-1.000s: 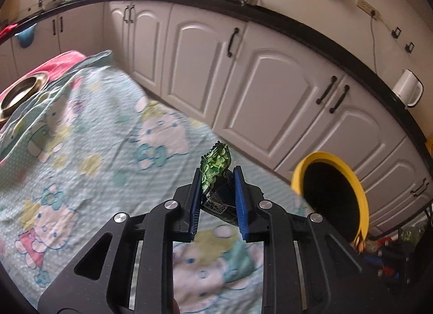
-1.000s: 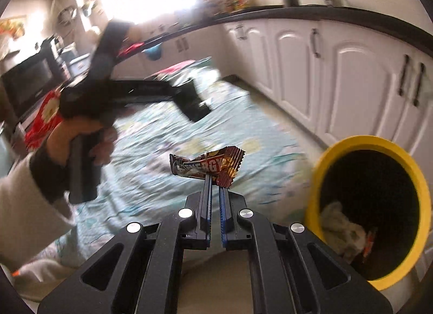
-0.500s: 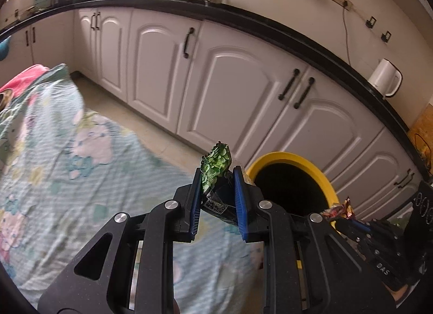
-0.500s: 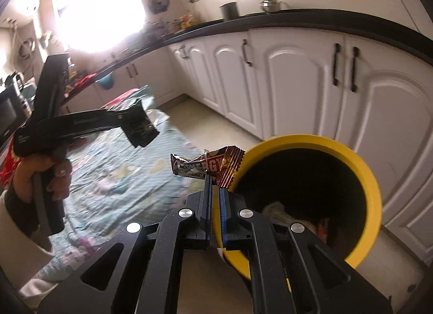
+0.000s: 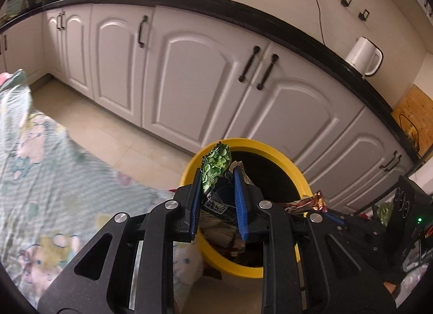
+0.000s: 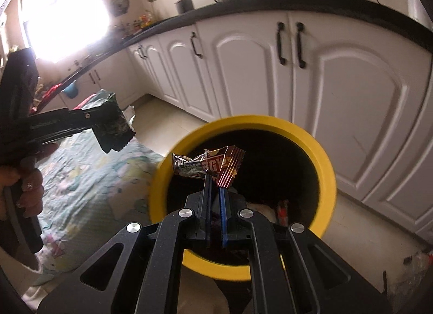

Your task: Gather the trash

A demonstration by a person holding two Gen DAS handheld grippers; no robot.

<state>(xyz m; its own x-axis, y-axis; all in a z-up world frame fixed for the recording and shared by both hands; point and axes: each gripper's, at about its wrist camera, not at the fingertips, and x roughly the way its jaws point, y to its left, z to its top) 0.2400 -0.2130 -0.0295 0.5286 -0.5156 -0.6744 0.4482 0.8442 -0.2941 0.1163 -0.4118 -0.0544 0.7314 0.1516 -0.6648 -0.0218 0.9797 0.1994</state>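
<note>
My left gripper (image 5: 217, 175) is shut on a crumpled green snack wrapper (image 5: 216, 163), held over the near rim of the yellow bin (image 5: 273, 151). In the right wrist view my right gripper (image 6: 213, 178) is shut on a red and brown candy bar wrapper (image 6: 208, 163), which hangs over the mouth of the yellow bin (image 6: 328, 167). Some trash lies at the bottom of the bin. The left gripper with the green wrapper (image 6: 113, 121) shows at the left of that view, still over the cloth edge. The candy wrapper (image 5: 307, 203) also shows at the right in the left wrist view.
A patterned light blue cloth (image 5: 40, 178) covers the surface to the left of the bin. White cabinets (image 5: 189, 83) under a black counter run behind it. A white kettle (image 5: 364, 56) stands on the counter. A person's hand (image 6: 27, 186) holds the left gripper.
Both grippers have swung from over the patterned cloth toward the yellow bin, each keeping its wrapper. The bin now lies right under and ahead of both.
</note>
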